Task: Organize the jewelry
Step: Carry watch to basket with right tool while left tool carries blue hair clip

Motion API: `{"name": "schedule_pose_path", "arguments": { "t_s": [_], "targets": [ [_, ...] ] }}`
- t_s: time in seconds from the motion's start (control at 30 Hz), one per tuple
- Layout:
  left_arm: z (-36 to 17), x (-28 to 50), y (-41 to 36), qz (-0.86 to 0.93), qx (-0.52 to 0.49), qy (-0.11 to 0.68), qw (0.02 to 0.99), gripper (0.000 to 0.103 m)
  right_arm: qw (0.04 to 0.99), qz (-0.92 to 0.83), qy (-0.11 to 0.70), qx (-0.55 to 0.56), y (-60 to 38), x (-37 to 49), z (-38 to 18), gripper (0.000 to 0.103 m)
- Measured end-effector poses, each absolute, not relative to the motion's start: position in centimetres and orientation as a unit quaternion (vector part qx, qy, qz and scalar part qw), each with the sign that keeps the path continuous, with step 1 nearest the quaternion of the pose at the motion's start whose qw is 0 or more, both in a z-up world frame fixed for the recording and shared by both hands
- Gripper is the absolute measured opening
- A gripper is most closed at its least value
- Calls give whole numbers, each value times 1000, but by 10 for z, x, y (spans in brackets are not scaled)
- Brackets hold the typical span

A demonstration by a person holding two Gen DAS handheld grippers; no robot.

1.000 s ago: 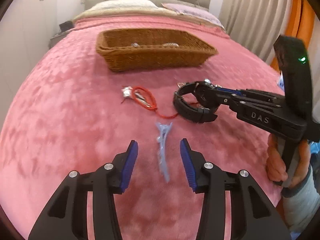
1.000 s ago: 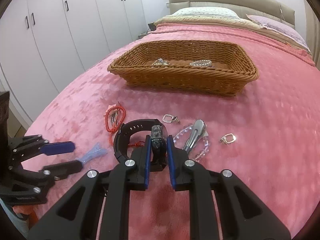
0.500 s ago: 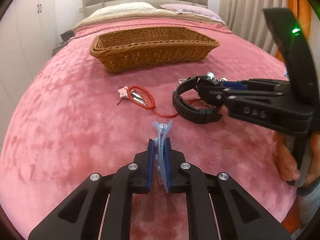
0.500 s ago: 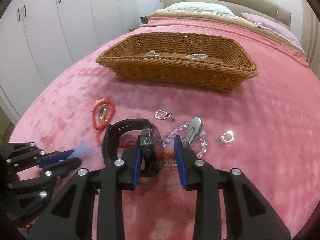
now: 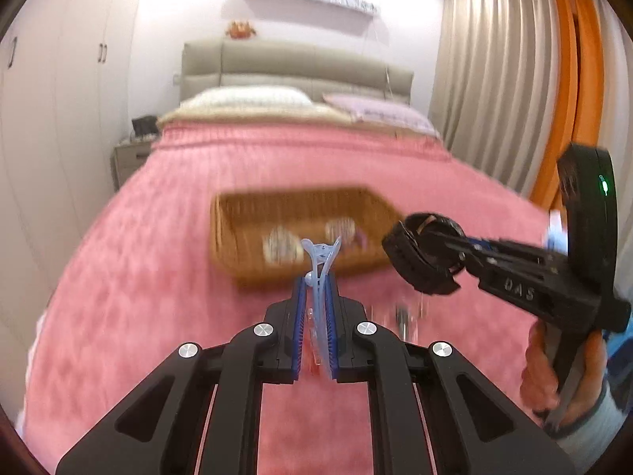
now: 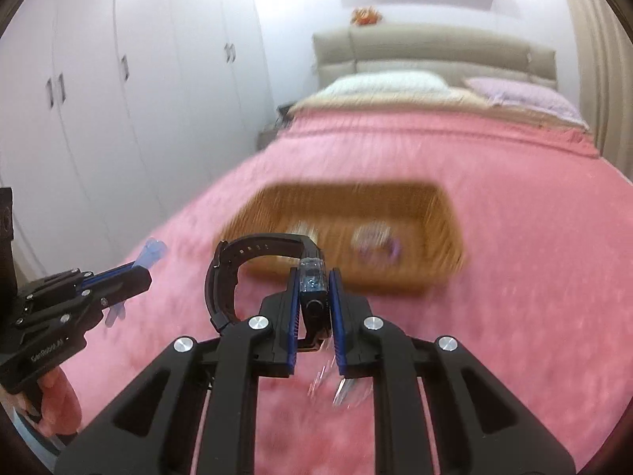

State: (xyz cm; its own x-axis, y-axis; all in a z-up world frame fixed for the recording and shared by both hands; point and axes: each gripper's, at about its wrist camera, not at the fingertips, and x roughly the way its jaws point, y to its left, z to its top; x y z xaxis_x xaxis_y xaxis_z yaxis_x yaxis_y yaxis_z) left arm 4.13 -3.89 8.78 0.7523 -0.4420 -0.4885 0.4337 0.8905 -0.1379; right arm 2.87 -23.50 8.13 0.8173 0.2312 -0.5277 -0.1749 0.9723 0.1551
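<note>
My left gripper (image 5: 315,282) is shut on a light blue hair clip (image 5: 321,254), which stands upright between the pads, lifted off the pink bedspread (image 5: 138,277). My right gripper (image 6: 312,274) holds a black watch (image 6: 253,244) by its case; its jaws are closing on it and the strap curls out to the left. Both hang in the air short of the wicker basket (image 6: 447,229), which holds some blurred jewelry (image 6: 374,239). The left wrist view also shows the watch (image 5: 415,273) in the right gripper (image 5: 433,237). The right wrist view shows the clip (image 6: 154,251).
Blurred small pieces of jewelry (image 6: 340,384) lie on the bedspread below the right gripper. Pillows (image 5: 253,97) and a headboard stand at the far end. White wardrobes (image 6: 99,79) are on the left, curtains (image 5: 494,79) on the right, a nightstand (image 5: 128,160) beside the bed.
The left gripper shut on the hair clip and lifted it off the bedspread. The right gripper loosened, closed again on the watch and raised it. Both views now tilt up toward the basket.
</note>
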Motion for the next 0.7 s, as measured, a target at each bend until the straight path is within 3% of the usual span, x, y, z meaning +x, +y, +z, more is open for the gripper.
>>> {"name": "schedule_pose_path", "arguments": {
  "t_s": [0.27, 0.47, 0.7],
  "targets": [
    [104, 141, -68, -236, -44, 255, 937, 8, 955, 65, 284, 62, -247, 126, 89, 12],
    [67, 204, -85, -233, -57, 308, 921, 8, 935, 49, 347, 55, -252, 183, 48, 12],
    [29, 223, -86, -229, -51, 361, 903, 8, 916, 44, 396, 48, -252, 198, 12, 13]
  ]
}}
